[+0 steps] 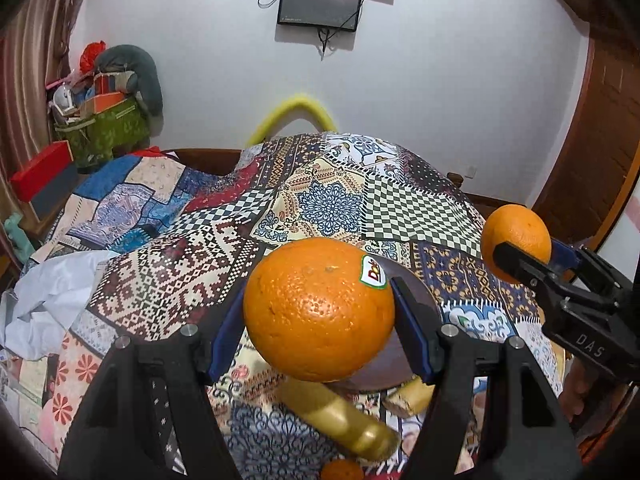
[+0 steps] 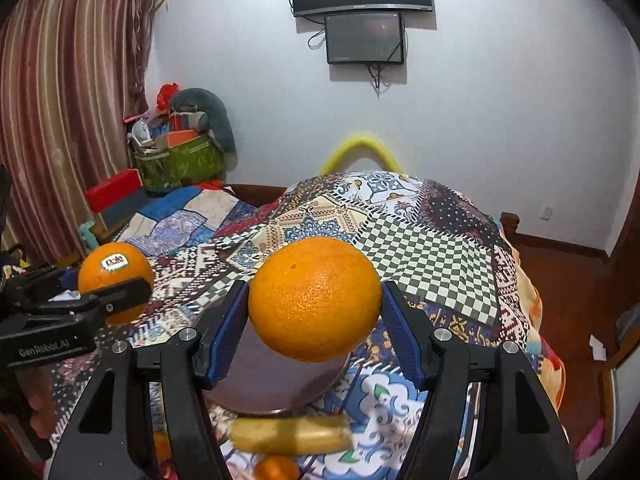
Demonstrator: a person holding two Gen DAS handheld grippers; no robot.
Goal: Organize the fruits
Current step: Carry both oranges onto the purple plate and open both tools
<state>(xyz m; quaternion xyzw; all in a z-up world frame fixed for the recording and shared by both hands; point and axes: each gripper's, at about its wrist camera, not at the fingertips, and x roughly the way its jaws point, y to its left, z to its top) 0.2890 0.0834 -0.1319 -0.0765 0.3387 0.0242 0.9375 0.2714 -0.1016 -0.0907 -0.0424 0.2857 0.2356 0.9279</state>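
My left gripper (image 1: 318, 316) is shut on a large orange (image 1: 319, 309) with a Dole sticker, held in the air above a dark brown plate (image 1: 416, 296). The same orange (image 2: 116, 276) and gripper (image 2: 108, 296) show at the left of the right wrist view. My right gripper (image 2: 314, 312) is shut on a plain orange (image 2: 315, 299), also lifted over the brown plate (image 2: 276, 380). In the left wrist view that orange (image 1: 516, 242) and gripper (image 1: 520, 256) appear at the right. On the cloth below lie a banana (image 1: 340, 416) (image 2: 292, 434) and a small orange (image 1: 342, 471) (image 2: 276, 468).
A patchwork cloth (image 1: 200, 272) covers the raised surface. White crumpled fabric (image 1: 44, 304) lies at the left. Boxes and a green bag (image 1: 104, 128) pile up in the far left corner. Two screens (image 2: 360, 0) hang on the back wall. A wooden door (image 1: 592, 128) stands at the right.
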